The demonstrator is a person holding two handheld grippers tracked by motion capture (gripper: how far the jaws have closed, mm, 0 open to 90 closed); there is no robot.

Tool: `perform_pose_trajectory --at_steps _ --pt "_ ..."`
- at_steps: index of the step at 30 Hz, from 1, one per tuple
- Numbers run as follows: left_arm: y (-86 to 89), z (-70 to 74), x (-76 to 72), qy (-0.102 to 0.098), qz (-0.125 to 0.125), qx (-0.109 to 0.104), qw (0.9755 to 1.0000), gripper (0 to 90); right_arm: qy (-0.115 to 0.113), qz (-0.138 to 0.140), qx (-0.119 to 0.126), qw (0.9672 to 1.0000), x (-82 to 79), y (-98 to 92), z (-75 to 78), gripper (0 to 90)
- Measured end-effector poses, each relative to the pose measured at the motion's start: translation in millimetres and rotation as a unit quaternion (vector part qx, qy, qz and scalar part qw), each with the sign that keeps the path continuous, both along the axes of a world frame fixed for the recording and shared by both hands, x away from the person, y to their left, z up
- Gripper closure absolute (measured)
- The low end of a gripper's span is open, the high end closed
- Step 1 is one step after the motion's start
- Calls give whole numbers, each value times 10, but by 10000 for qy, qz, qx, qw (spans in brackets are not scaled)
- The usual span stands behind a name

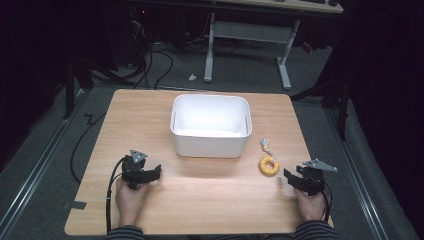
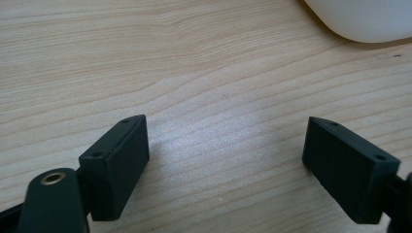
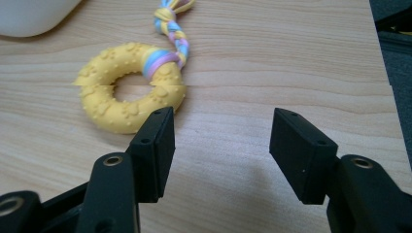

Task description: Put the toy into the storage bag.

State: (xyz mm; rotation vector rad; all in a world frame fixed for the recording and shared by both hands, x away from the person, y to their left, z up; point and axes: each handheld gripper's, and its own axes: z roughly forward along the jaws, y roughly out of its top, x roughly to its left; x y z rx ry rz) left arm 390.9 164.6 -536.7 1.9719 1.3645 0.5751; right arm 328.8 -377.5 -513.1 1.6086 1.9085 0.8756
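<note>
A white rectangular plastic bin (image 1: 210, 125) sits on the middle of the light wooden table (image 1: 200, 200) and serves as the landmark here. A yellow rubber ring toy with a braided pastel rope tail (image 1: 269, 165) lies flat on the tabletop just off the bin's near right corner, apart from it, with its rope pointing back toward the bin's right side. In the right gripper view the ring (image 3: 130, 94) shows raised paw prints, and the pink, blue and yellow rope is wrapped around its far side.

The right gripper (image 1: 295, 179) is held low over the table, to the right of the bin and nearer the person than the bin's front wall. Its jaws stand apart with bare wood between them; the ring lies just ahead of one jaw, outside the gap, and I cannot tell whether that jaw's tip touches it.

The left gripper (image 1: 152, 173) rests in front of the bin's near left corner. Its jaws are spread wide over bare wood, and the bin's rounded corner (image 2: 362, 19) shows beyond them.
</note>
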Motion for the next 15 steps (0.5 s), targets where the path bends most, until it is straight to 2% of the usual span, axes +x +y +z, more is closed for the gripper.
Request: perform_pose_trajectory --at_steps 5,9,11,13,15 --pt "0 0 0 0 0 -1 10000 175 -74 165 5 9998 -51 5 90 454" --pt "0 0 0 0 0 -1 10000 175 15 323 134 9994 -45 26 166 473" --pt "2 0 0 4 0 -12 10000 177 31 527 42 9986 -29 75 236 478" --pt "3 0 1 3 2 -14 10000 178 85 547 42 9985 -22 97 260 478" --pt "4 1 1 4 2 -14 10000 178 147 650 -66 9978 30 141 311 478"
